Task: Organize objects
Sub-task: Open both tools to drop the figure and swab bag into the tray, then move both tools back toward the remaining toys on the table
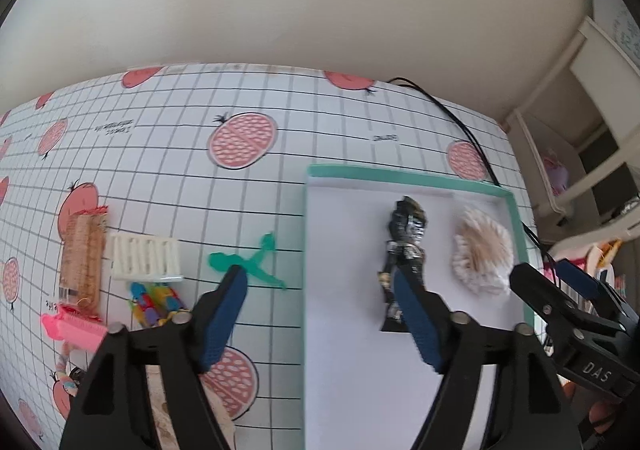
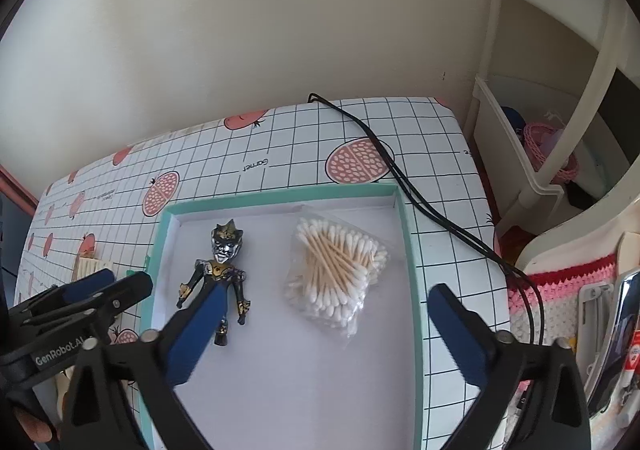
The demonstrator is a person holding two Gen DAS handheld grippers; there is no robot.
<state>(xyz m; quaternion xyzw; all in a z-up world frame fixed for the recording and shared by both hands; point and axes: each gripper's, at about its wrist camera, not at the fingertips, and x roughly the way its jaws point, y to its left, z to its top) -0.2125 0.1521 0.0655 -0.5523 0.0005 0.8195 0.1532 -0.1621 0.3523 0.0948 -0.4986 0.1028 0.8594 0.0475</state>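
Against the pale wall, your table (image 1: pixel 248 186) carries a teal tray (image 2: pixel 412 250) by its right edge, while the green figure (image 1: pixel 248 262) lies just ahead of your left gripper (image 1: pixel 320 286), both grippers' jaws open and empty.

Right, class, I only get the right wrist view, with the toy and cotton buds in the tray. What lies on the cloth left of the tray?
Observer: A green plastic shape lies on the cloth, just outside the tray.
Operator: Anything further left?
Observer: Yes, a pink comb by a biscuit packet.
Operator: And the left gripper?
Observer: The left gripper is open and empty, straddling the tray's left rim.
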